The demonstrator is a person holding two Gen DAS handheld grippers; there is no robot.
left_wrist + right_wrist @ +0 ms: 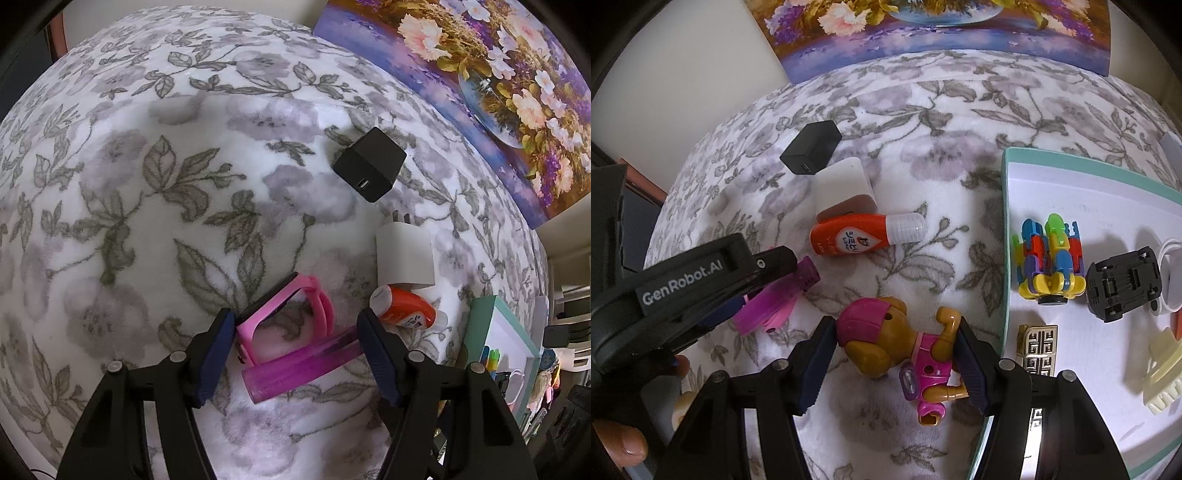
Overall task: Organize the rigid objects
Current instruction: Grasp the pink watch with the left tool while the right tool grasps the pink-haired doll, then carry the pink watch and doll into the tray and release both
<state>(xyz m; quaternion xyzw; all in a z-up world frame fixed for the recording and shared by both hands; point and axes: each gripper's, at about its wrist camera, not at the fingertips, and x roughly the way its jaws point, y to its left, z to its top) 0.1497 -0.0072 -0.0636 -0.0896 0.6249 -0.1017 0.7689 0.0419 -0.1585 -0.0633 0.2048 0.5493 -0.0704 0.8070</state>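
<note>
A floral blanket (155,177) covers the whole surface, and a flower painting (923,33) leans against the wall behind it. On the right side sits a white tray with a teal rim (1006,236), holding a colourful block toy (1049,258), a black toy car (1123,282) lying on its roof, a gold patterned piece (1038,345) and a cream comb (1161,373).

The left tongs (295,354) point steeply down at the blanket. Their blue pads sit either side of a pink watch (284,325) and a purple tube (303,369). The left pad touches the watch and the right pad meets the tube's far end, but I cannot tell whether they are truly pressing.

The right tongs (897,365) are clamped on a toy dog (905,354) in pink clothes, which lies on the blanket just beside the tray's rim: one pad is against its head, the other against its raised paw.

Beyond the left tongs lie a white charger (404,254), with an orange bottle (404,308) touching its near edge, and a black charger (369,162) further back, apart from the others.

A thumb (624,443) shows at the lower left corner of the right wrist view.
</note>
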